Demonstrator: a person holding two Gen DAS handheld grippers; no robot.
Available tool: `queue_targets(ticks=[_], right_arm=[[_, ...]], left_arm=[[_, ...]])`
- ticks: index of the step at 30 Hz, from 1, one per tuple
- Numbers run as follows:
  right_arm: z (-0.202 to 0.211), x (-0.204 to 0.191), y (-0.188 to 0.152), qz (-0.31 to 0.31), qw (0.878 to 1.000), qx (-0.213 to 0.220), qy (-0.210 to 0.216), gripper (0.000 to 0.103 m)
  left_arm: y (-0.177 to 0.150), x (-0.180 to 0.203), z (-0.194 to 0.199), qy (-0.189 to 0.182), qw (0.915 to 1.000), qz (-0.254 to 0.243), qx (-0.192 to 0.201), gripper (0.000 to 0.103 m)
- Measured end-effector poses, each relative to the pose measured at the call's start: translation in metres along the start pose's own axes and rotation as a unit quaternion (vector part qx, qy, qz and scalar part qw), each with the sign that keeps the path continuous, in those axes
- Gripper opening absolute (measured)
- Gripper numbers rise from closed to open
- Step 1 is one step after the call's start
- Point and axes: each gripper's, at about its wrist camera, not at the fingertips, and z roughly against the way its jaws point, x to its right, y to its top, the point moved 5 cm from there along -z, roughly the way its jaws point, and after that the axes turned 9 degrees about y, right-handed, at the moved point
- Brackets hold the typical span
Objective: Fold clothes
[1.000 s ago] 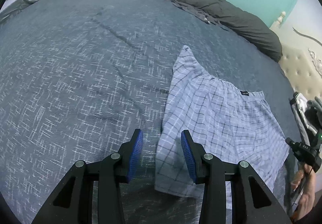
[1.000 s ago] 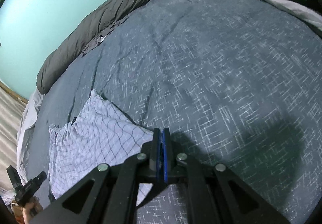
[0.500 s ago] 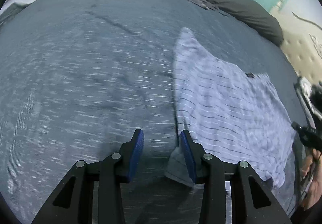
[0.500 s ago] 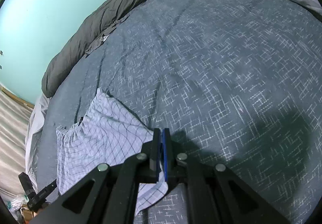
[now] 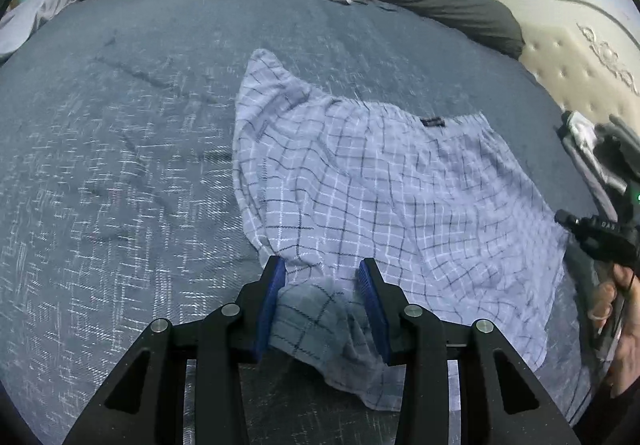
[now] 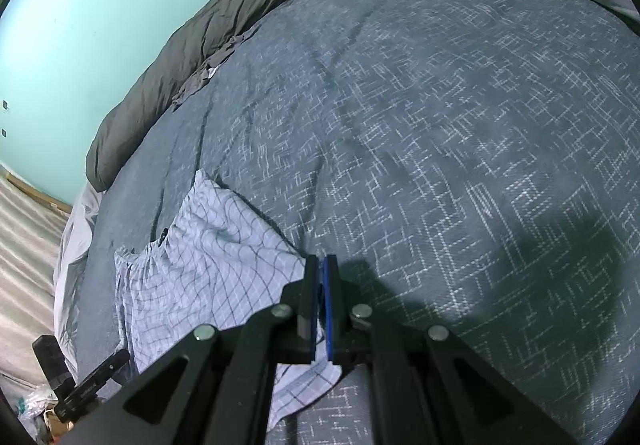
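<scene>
Lying rumpled on a dark blue bedspread (image 5: pixel 120 173) flecked with white crosshatch weave, the pale blue checked boxer shorts (image 5: pixel 380 181) show thin dark grid lines and a gathered waistband. The left gripper (image 5: pixel 321 287) stands partly open, a corner of the cloth between its blue ribbed pads. The right gripper (image 6: pixel 321 285) is pinched tight on another edge.

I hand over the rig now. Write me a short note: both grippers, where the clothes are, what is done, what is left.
Left gripper: open, a hem corner of the checked shorts between its pads, not pinched.
Right gripper: shut on the shorts' other near corner.
Shorts: spread on the blue bedcover, waistband at the far side.
Done: one corner gripped.
Left: close the left gripper, then probably fold.
</scene>
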Motion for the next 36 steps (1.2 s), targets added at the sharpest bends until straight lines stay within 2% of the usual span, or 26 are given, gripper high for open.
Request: queue_targets(ticks=[3,7,11,13,15,22,26,30,34,35,36], right_arm=[[0.001,0.002,0.001,-0.004,1.0,0.002,0.001,0.002],[0.0,0.001,0.0,-0.004,1.0,0.0,0.004,0.002],[0.001,0.001,0.0,-0.006,1.0,0.002,0.005,0.002],[0.0,0.001,0.0,-0.007,1.0,0.002,0.005,0.002],[0.0,0.0,0.0,-0.007,1.0,0.002,0.005,0.002],[-0.001,0.0,-0.001,-0.007,1.0,0.002,0.004,0.002],[-0.002,-0.001,-0.002,-0.007,1.0,0.002,0.005,0.002],[-0.003,0.0,-0.003,-0.008,1.0,0.0,0.006,0.002],[-0.003,-0.001,-0.004,-0.009,1.0,-0.001,0.005,0.002],[-0.003,-0.001,-0.004,-0.009,1.0,-0.002,0.005,0.002],[-0.003,0.0,-0.005,-0.01,1.0,-0.002,0.005,0.002]], left_arm=[[0.006,-0.012,0.017,-0.001,0.9996,0.016,0.025,0.042],[0.016,-0.04,0.028,0.024,0.9978,0.039,0.047,0.042],[0.017,-0.072,0.01,0.052,0.9957,0.075,0.014,0.042],[0.01,-0.078,0.002,0.076,0.9956,0.056,-0.006,0.042],[0.005,-0.072,-0.005,0.083,0.9959,0.032,-0.019,0.042],[0.007,-0.033,0.001,0.035,0.9992,-0.015,-0.007,0.042],[0.003,-0.018,0.0,0.018,0.9995,-0.026,-0.01,0.042],[0.002,-0.019,-0.008,0.005,0.9996,-0.014,-0.025,0.042],[0.005,-0.024,-0.008,0.007,0.9997,-0.013,-0.018,0.042],[0.006,-0.025,-0.009,0.007,0.9997,-0.014,-0.017,0.041],[0.007,-0.025,-0.011,0.005,0.9997,-0.013,-0.019,0.028]])
